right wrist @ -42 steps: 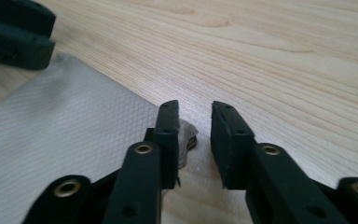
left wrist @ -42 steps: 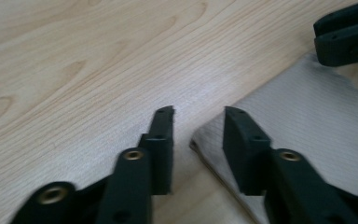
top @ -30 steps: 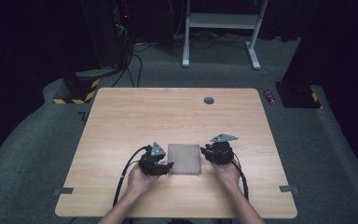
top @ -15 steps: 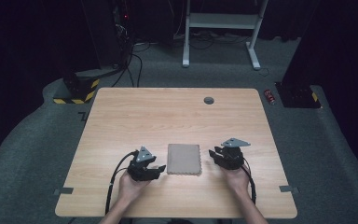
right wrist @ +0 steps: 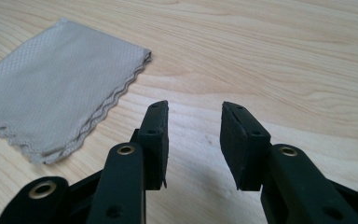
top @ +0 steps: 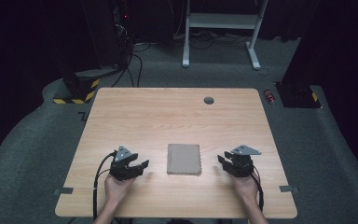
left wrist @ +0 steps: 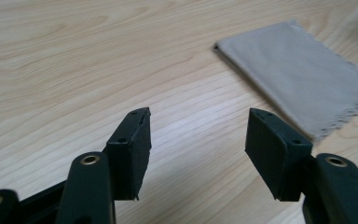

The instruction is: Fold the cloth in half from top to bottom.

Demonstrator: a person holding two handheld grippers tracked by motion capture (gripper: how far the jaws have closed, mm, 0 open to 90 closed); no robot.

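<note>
Left gripper [top: 142, 165] sat low on the wooden table [top: 168, 112], at about 7 o'clock from the table's middle, held in the person's left hand [top: 116, 189]. Its jaws stood wide apart, nothing between them, bare wood under the pads in the left gripper view [left wrist: 196, 140].

Folded grey cloth [top: 183, 158] lay flat near the table's front centre, at 3 o'clock from the left gripper and apart from it. The cloth [left wrist: 303, 79] showed a scalloped edge, and lay at 1 o'clock beyond the jaws.

Right gripper [top: 224, 162] sat at 3 o'clock from the cloth, clear of it, in the right hand [top: 247, 186]. Its jaws had just been opening, moderately parted, empty [right wrist: 193, 140]; cloth [right wrist: 56, 98] at 10 o'clock from them.

Small dark round fitting [top: 209, 100] lay at the table's far edge, 12 o'clock.
</note>
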